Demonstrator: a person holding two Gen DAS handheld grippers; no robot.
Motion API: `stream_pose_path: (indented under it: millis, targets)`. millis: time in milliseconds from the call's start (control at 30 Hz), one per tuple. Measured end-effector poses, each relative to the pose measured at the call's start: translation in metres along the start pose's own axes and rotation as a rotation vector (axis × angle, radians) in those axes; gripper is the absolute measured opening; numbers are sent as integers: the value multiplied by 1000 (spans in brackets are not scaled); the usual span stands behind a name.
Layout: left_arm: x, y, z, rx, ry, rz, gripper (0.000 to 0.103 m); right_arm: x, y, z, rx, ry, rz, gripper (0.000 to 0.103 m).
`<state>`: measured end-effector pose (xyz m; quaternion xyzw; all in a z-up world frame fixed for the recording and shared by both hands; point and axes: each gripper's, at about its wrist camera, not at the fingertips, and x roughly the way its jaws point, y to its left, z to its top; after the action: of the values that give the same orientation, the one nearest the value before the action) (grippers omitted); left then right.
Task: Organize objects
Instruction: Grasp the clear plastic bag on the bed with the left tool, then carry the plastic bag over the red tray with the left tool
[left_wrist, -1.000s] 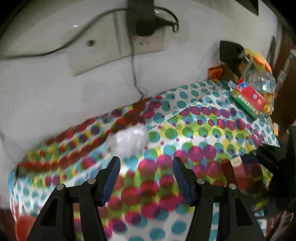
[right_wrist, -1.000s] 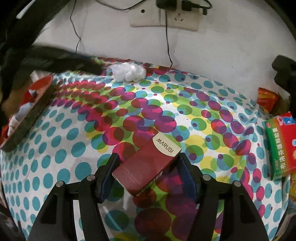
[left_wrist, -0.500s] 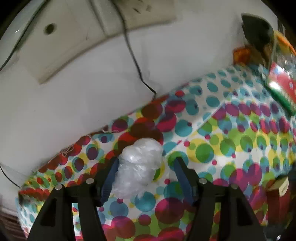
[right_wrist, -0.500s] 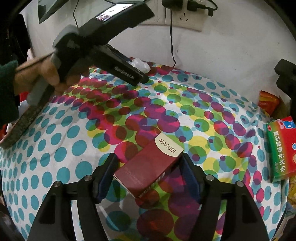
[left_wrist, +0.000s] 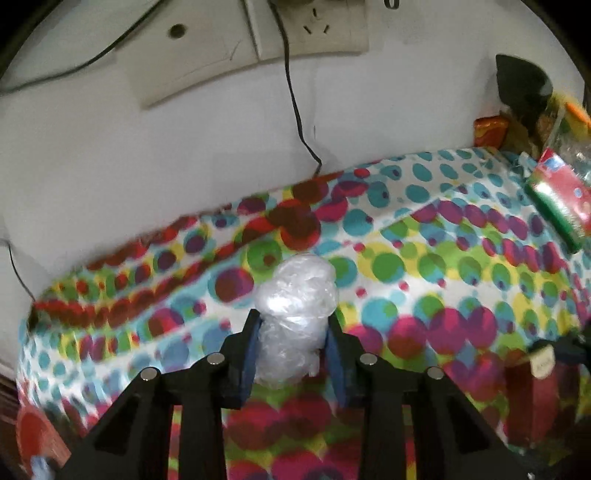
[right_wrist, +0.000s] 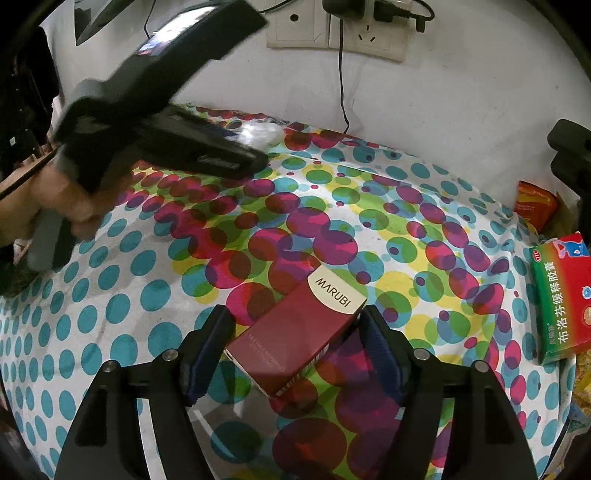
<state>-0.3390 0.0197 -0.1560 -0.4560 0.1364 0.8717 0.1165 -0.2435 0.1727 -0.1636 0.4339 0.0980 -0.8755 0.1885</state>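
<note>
**K:** Left gripper (left_wrist: 291, 345) closing on the plastic wad (left_wrist: 295, 314), far edge of the dotted cloth (left_wrist: 424, 258) near the wall. Pads (left_wrist: 248, 350) already squeeze it on both sides.

**M:** Right gripper (right_wrist: 291, 354)?

**K:** Jaws easing apart around the maroon MARUBI box (right_wrist: 299, 332), mid-cloth. One corner looks to touch the right pad, gap on the left. Not gripped.

**M:** Step?

**K:** Pickup of the wad, I'd say. Next: finish the clamp, lift straight. It's soft and may slip. Drop-off spot unclear.
</note>
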Motion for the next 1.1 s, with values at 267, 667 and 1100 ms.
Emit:
stream_pose_path:
  millis: [267,667,1100]
  targets:
    - [-35,-7,-46,-53,6,36,33,0,-1,0,0,2,-4,72]
    - [-84,-29,-118,-190,5,136,29,0,-1,1,-2,2,-1,73]
    - [-109,-35,-159,-241,-23,183,29,-4,4,3,95,26,-72,73]
